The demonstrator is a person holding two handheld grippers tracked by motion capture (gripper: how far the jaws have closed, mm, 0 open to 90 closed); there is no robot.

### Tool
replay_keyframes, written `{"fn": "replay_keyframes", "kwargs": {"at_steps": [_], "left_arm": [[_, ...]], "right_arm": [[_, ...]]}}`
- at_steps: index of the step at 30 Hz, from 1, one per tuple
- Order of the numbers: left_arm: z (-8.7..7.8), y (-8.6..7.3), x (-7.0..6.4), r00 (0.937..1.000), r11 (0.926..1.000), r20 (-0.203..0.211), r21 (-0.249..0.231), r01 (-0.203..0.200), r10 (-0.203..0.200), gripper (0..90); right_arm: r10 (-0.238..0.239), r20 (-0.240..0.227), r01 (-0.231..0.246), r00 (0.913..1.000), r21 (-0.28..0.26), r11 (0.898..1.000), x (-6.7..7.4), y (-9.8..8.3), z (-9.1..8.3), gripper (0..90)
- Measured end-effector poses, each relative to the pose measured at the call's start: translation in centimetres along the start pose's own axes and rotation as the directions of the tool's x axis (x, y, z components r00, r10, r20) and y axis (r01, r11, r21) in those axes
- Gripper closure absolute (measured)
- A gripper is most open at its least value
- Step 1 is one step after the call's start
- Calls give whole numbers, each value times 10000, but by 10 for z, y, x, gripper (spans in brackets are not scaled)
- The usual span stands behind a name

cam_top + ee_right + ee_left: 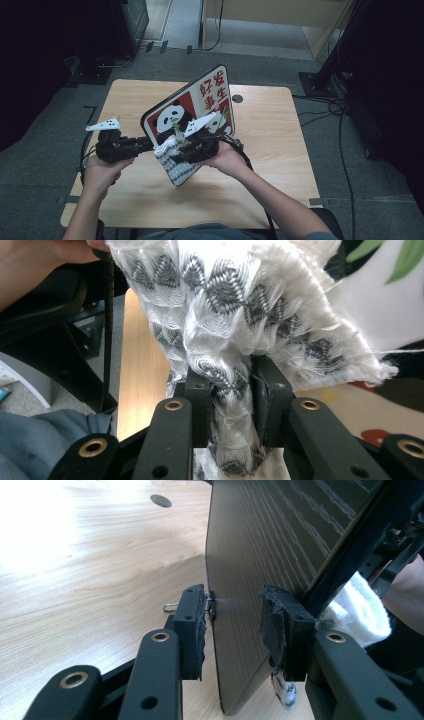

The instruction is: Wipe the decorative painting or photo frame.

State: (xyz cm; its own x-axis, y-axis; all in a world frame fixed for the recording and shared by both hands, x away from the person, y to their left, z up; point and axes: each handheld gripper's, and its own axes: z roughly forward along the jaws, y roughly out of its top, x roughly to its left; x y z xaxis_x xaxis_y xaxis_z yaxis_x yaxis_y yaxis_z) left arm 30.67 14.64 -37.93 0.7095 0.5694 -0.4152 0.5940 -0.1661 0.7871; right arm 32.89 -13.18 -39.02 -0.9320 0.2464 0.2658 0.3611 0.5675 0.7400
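Observation:
A board point(200, 100) printed with pandas and red characters stands tilted up off the wooden table point(270, 145). My left gripper point(147, 142) is shut on its lower left edge. In the left gripper view the pads clamp the board's dark back point(270, 540), with the left gripper point(235, 605) seen from behind. My right gripper point(175, 150) is shut on a bunched white cloth with a grey zigzag pattern point(175, 170), pressed against the board's lower front. In the right gripper view the cloth point(240, 300) bulges out above the right gripper point(232, 375), and the board's printed face point(360, 305) lies behind it.
A round cable hole point(237, 98) sits near the table's far edge. Bare tabletop point(90, 580) stretches left of the board. Cables and dark stands lie on the floor around the table. The white cloth point(360, 610) shows past the board's right edge.

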Motion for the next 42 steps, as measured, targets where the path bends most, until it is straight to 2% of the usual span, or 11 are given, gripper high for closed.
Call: {"fn": "replay_keyframes", "kwargs": {"at_steps": [24, 31, 38, 42], "left_arm": [[0, 0, 0, 10000, 10000, 34, 54, -6, 6, 633], [0, 0, 0, 10000, 10000, -38, 44, 5, -5, 632], [0, 0, -1, 10000, 10000, -52, 78, 17, -17, 628], [1, -1, 0, 10000, 9999, -61, 115, 40, -39, 626]], "right_arm": [[56, -95, -51, 9999, 517, 9987, -4, -23, 13, 732], [48, -144, -42, 9999, 432, 9991, -6, -32, 18, 732], [113, -145, -105, 9998, 569, 9983, -6, -42, 23, 732], [-52, -160, 64, 9999, 712, 9974, -7, -46, 26, 732]]}}
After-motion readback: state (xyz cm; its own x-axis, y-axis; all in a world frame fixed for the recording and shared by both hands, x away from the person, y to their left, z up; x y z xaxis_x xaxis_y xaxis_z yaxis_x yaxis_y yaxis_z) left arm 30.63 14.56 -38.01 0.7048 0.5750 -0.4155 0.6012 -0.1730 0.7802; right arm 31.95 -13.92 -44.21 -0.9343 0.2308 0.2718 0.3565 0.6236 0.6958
